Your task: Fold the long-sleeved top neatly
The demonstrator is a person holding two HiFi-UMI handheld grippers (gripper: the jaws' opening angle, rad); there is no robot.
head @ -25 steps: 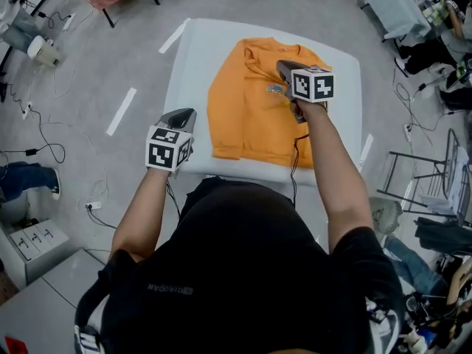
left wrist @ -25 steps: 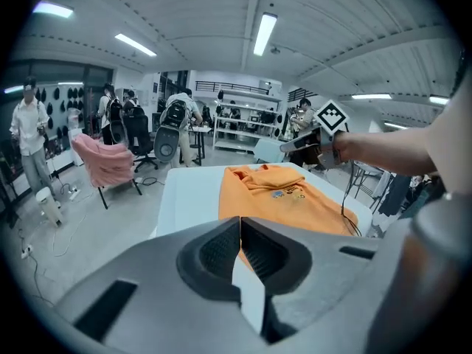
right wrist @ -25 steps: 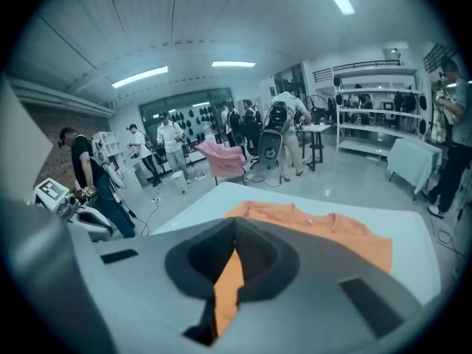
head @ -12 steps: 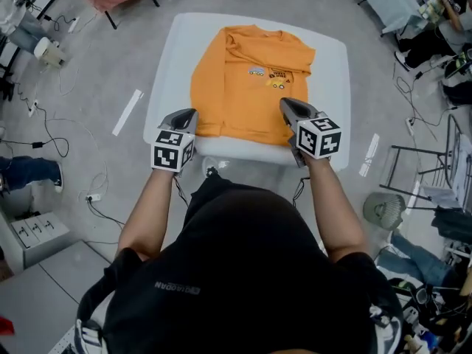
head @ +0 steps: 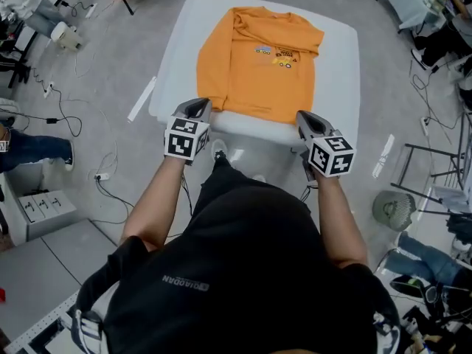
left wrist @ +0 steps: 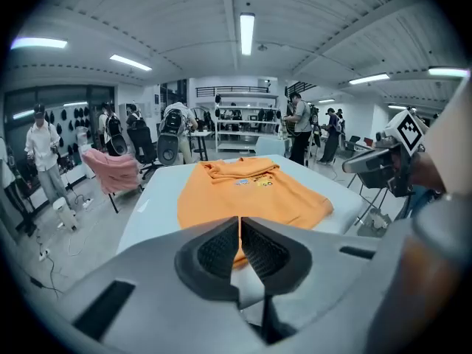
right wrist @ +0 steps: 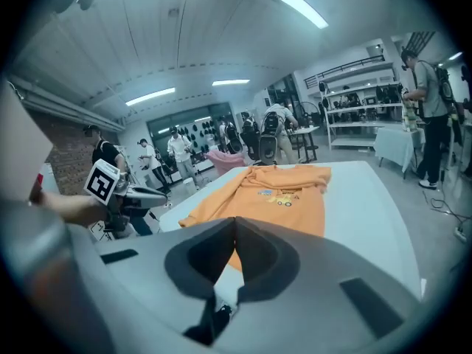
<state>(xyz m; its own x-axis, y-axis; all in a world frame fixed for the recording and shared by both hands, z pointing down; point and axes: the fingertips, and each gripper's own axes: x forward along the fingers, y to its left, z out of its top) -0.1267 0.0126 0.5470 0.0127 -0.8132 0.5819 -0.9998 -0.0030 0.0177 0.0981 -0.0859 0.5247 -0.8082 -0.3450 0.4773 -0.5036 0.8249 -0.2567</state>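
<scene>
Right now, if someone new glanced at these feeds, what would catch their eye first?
The bright orange long-sleeved top, lying flat on the white table in the upper middle of the head view. Next come the two marker-cubed tools at the table's near edge: the left hand-held gripper near the hem's left corner and the right hand-held gripper near its right corner, both shut and empty.

Orange top [head: 259, 65] on white table [head: 341, 80]
</scene>
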